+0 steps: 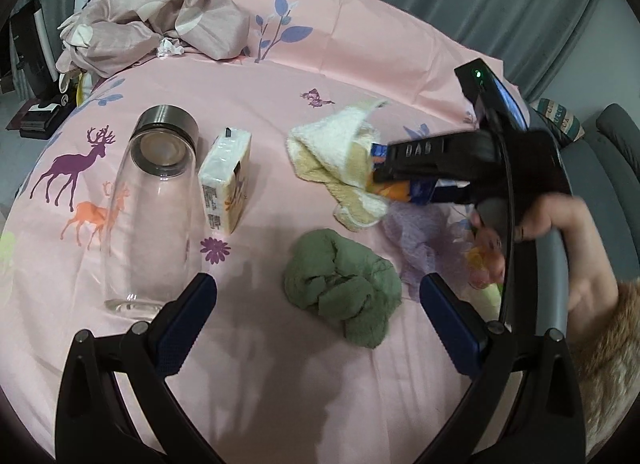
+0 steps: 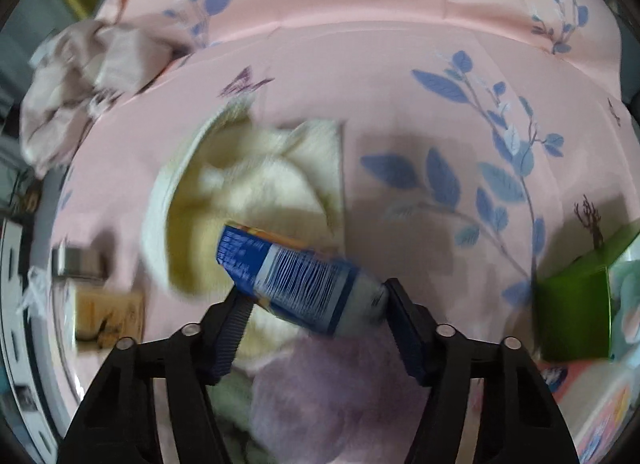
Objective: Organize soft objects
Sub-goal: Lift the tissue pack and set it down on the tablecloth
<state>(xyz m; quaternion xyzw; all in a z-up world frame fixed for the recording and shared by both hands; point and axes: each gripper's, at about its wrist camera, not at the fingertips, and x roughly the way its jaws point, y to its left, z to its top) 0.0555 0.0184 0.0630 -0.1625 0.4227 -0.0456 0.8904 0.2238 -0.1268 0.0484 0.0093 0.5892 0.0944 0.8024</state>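
Observation:
My left gripper [image 1: 318,296] is open and empty, hovering just above a crumpled green cloth [image 1: 344,290] on the pink bedsheet. My right gripper [image 2: 314,300] is shut on a blue and orange packet [image 2: 296,276], held above a cream and yellow towel [image 2: 256,192]. In the left wrist view the right gripper [image 1: 380,166] reaches in from the right with the packet [image 1: 404,188] over the same towel [image 1: 340,156]. A fluffy purple cloth [image 1: 416,240] lies under it, also low in the right wrist view [image 2: 340,396].
A clear glass bottle with a steel cap [image 1: 156,204] lies on its side at left. A tissue pack [image 1: 228,180] stands beside it. A mauve bundle of fabric [image 1: 160,24] sits at the far edge. A green box [image 2: 576,312] is at right.

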